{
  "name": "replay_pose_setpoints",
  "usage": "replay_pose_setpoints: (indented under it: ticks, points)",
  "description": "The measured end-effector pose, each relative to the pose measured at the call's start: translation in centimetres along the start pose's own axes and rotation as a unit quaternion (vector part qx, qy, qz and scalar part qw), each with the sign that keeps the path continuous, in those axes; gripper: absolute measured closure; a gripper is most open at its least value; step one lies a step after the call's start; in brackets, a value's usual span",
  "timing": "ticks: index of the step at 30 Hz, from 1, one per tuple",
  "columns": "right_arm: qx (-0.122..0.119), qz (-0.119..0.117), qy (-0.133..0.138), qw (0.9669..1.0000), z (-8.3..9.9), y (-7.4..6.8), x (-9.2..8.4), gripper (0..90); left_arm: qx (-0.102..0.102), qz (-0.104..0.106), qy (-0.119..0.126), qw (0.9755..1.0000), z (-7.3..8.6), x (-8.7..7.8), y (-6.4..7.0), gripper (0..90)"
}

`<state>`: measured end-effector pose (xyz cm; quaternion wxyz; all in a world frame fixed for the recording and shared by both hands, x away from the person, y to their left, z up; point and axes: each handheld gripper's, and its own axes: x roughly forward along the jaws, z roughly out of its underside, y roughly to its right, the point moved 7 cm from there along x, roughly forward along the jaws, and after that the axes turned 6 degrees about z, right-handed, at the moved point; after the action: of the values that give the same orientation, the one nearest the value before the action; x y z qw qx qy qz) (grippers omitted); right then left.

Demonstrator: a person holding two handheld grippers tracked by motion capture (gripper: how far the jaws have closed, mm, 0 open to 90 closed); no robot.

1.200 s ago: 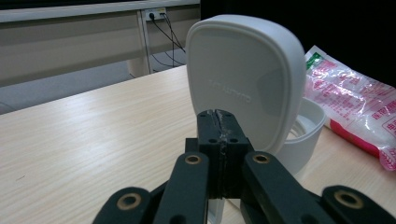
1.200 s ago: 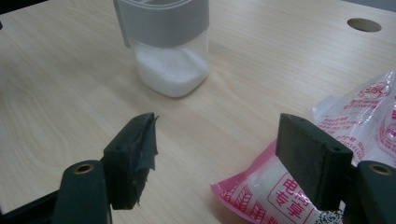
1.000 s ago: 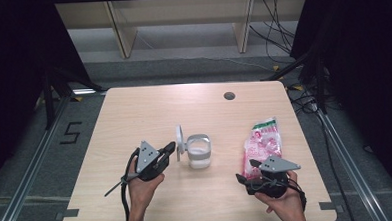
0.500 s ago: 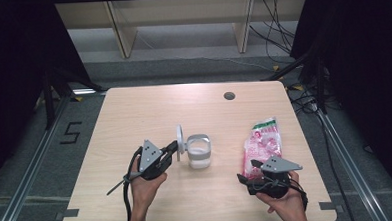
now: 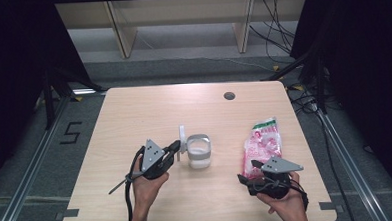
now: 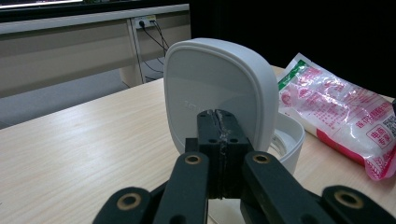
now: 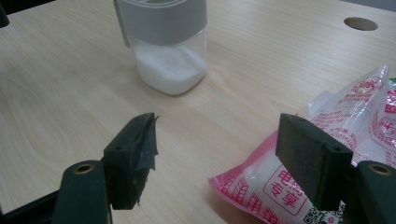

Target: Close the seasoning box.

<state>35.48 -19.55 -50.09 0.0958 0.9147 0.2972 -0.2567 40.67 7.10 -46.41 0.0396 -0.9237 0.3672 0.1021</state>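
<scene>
A clear jar (image 5: 199,155) holding white powder stands mid-table, its grey collar open and its white hinged lid (image 5: 182,138) upright on its left side. My left gripper (image 5: 177,146) is shut with nothing between its jaws, and its tips are right at the lid. In the left gripper view the closed tips (image 6: 219,122) sit against the lid's (image 6: 215,79) face. A pink and white bag (image 5: 262,143) lies to the right. My right gripper (image 5: 249,171) is open at the bag's near end. The bag's corner (image 7: 252,184) lies between the pads (image 7: 135,151), untouched. The jar (image 7: 168,60) stands beyond.
The wooden table (image 5: 134,118) has a round cable hole (image 5: 229,95) at the back right. Shelving legs and cables stand on the floor beyond the far edge. Bare wood stretches behind and left of the jar.
</scene>
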Motion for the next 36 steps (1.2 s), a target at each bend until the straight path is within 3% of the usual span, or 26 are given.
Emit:
replay_pose_setpoints:
  ticks: [2,6,9,17,18,19,28,32,33,36]
  points:
    - [0.015,-0.001,-0.01,0.9998,0.15,-0.25,-0.15,30.1,0.004,0.002,0.0,1.0,-0.17,0.05,0.14,89.0]
    - [0.017,-0.003,-0.007,0.9998,0.11,-0.25,-0.13,30.1,0.008,0.004,0.0,1.0,-0.39,0.16,0.37,88.9]
    - [0.0,0.002,0.002,1.0,0.01,0.08,-0.08,30.1,0.012,0.006,0.0,0.9999,-0.44,0.31,0.5,88.8]
    - [0.009,-0.003,-0.002,0.9999,0.1,-0.04,-0.16,30.1,0.007,0.009,-0.003,0.9999,-0.34,0.64,0.82,88.8]
    - [0.009,-0.004,-0.002,0.9999,0.09,-0.06,-0.17,30.2,0.013,0.009,-0.003,0.9999,-0.37,0.63,0.78,88.8]
    - [0.009,-0.004,-0.002,0.9999,0.1,-0.06,-0.17,30.2,0.031,0.012,0.002,0.9994,-0.59,0.73,0.61,88.8]
    - [0.006,-0.001,-0.004,1.0,0.19,0.06,-0.17,30.2,0.034,0.015,0.002,0.9993,-0.72,0.85,0.77,88.0]
    - [0.008,-0.001,-0.005,1.0,0.23,0.07,-0.19,30.2,0.027,0.014,0.002,0.9995,-0.77,0.74,0.61,80.8]
    - [0.007,-0.004,-0.007,0.9999,0.24,0.04,-0.21,30.2,0.017,0.015,0.007,0.9997,-0.76,0.76,0.65,77.3]
    - [0.006,-0.002,-0.005,1.0,0.25,0.13,-0.2,30.2,0.023,0.012,0.004,0.9997,-0.71,0.39,0.4,68.2]
